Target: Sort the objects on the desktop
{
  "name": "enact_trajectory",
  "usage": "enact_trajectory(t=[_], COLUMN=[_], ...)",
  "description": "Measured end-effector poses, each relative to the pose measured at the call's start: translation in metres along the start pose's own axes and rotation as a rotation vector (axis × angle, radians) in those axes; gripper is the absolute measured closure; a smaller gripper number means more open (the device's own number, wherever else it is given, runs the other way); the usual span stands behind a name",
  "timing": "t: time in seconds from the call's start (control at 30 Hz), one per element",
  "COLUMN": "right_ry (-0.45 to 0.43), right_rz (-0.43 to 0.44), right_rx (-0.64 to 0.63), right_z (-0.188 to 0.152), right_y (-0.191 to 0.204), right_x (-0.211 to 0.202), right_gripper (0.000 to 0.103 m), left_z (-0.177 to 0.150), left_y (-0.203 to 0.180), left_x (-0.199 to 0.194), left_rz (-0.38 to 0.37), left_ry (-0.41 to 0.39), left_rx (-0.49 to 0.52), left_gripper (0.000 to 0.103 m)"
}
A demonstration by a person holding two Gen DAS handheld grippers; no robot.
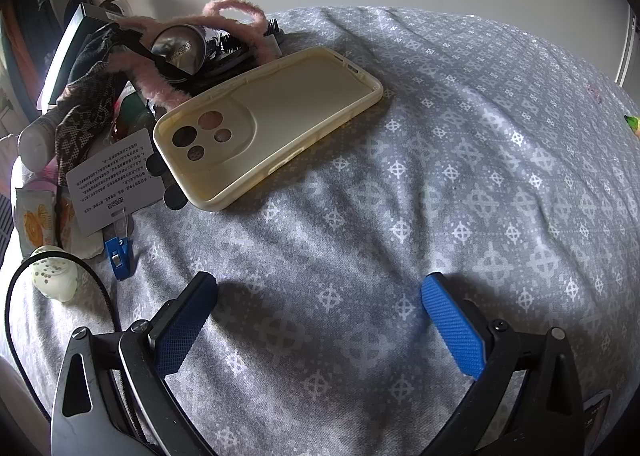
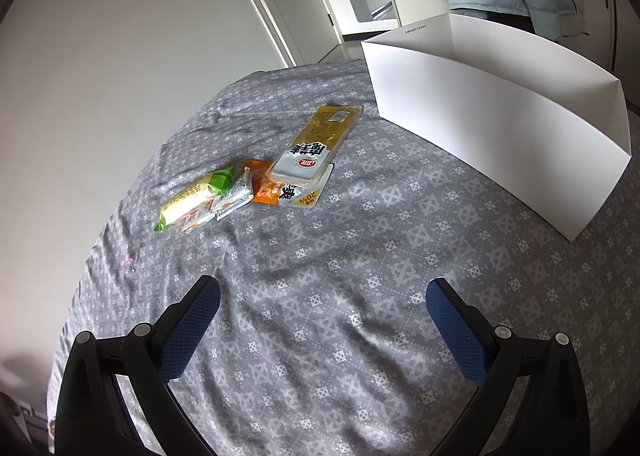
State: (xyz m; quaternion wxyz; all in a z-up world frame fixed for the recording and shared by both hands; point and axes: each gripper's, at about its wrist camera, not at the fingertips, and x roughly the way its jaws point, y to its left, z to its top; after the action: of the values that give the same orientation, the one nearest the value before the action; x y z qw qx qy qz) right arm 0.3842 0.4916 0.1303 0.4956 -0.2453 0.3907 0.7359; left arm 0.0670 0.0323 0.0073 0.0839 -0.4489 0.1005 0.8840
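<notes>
In the left wrist view a cream phone case (image 1: 264, 119) lies inside up on the grey patterned cloth, ahead and left of my open, empty left gripper (image 1: 320, 288). Behind it is a pile: a pink fuzzy headband (image 1: 240, 11), a silver can (image 1: 180, 47), a white printed card (image 1: 114, 179), a blue clip (image 1: 119, 252). In the right wrist view snack packets lie ahead of my open, empty right gripper (image 2: 322, 292): a long yellow-and-white pack (image 2: 316, 143), an orange packet (image 2: 266, 187), a green-and-yellow packet (image 2: 192, 195).
A white open cardboard box (image 2: 500, 127) stands at the right on the cloth (image 2: 360, 256). A white wall and doors are behind. In the left wrist view a black cable loop (image 1: 24, 276) and a small white dotted object (image 1: 56, 276) lie at the left.
</notes>
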Motion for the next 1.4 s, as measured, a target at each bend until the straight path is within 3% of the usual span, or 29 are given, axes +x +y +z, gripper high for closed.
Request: enact_trajectory(t=[1.07,1.4], right_ry=[-0.01,0.098], right_rz=[0.025,0.128], right_rx=[0.034,0.113], right_z=[0.001,0.04], right_y=[-0.004,-0.018], right_x=[-0.004,0.025], right_gripper=[0.0,0.0], left_z=[0.001,0.002], left_y=[0.002,0.001], left_x=[0.001,0.001], left_rz=[0.0,0.002], left_ry=[-0.001,-0.003], left_rx=[0.0,0.001], left_gripper=[0.0,0.0])
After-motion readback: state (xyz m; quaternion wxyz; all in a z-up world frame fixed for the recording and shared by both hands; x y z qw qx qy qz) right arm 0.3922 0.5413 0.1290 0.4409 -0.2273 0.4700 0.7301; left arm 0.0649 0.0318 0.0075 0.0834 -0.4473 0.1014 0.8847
